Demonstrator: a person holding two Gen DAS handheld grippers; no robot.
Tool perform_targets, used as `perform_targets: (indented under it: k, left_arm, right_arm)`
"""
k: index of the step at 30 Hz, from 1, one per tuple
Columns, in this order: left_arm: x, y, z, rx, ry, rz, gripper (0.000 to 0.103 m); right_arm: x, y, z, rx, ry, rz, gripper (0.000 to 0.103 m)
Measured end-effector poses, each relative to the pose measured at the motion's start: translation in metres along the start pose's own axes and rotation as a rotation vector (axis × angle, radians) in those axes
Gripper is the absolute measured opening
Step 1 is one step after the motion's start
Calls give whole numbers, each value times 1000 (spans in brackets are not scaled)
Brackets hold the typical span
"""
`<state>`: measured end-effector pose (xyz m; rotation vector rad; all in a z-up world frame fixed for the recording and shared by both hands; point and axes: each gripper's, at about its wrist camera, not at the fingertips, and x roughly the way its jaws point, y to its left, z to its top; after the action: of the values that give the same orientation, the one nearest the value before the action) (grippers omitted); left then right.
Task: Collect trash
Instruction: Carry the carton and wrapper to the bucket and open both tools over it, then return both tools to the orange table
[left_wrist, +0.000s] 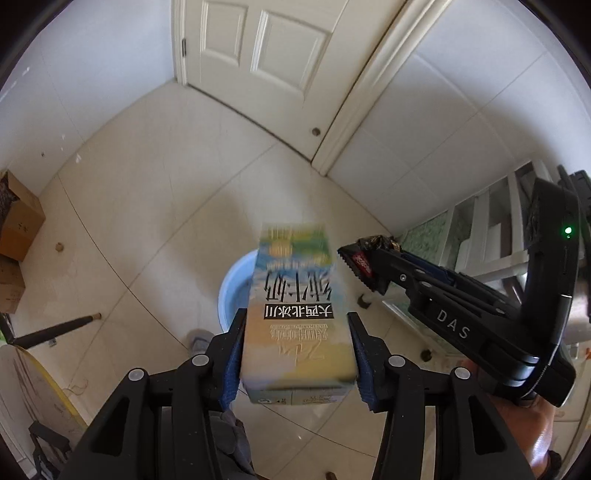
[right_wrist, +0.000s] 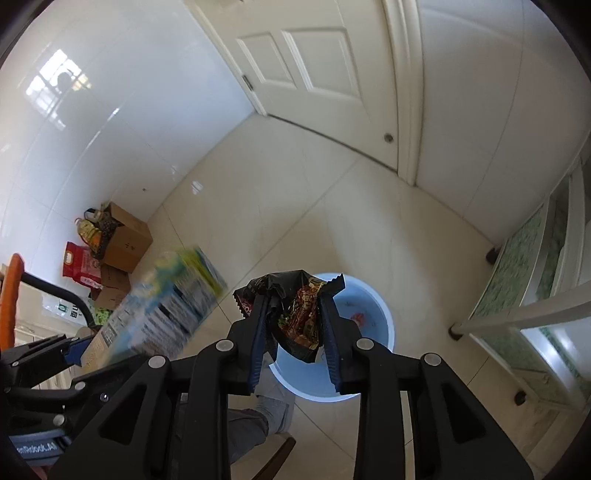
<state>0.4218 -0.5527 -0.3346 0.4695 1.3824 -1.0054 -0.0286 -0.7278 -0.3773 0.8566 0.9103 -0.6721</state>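
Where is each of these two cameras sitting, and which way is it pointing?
Left wrist: on the left gripper, looking down along its fingers at the milk carton over the blue bin; the right gripper shows.
Right wrist: on the right gripper, looking down at its snack wrapper; a grey trouser leg shows.
Shared: bin, carton, wrapper, white door.

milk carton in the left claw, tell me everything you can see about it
The milk carton is a tall rectangular box, apparently coated paperboard, printed with blue sky, green and yellow bands and bold black Chinese characters that read upside down in the left wrist view. The left claw is shut on it, blue pads pressing its two side faces near the end closest to the camera. It hangs in the air above the light blue bin on the tiled floor. Its print is motion-blurred in both views.
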Motion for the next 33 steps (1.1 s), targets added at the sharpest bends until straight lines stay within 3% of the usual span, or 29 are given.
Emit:
perform_targets:
  k: [2,5,9,11,18,24,33]
  left_arm:
    - [13,2,18,-12,34,15,73]
    - [20,3,41,-18,41,62,75]
    - [11,-4,54,-21,17,144,83]
    - [6,-15,60,-22,-1,183,86]
    - [-28,-50,22,-20,-96,259,92]
    - [-96,-56,-21,-46,-200,250,94]
    - [-226,-50,-115,-76,-406,234,97]
  right_arm:
    - [12,-9,1,36,16,12,41]
    - [21,-17,1,65,36,20,52]
    - [22,-20,-2,82,22,10,90]
    - [19,-21,-5,94,5,-2,103]
    - [-8,-13,-15,106,-34,-63,103]
    - [-57,14,-22,61,-114,-57,103]
    - [-147,80,-36,-39,-276,-17,103]
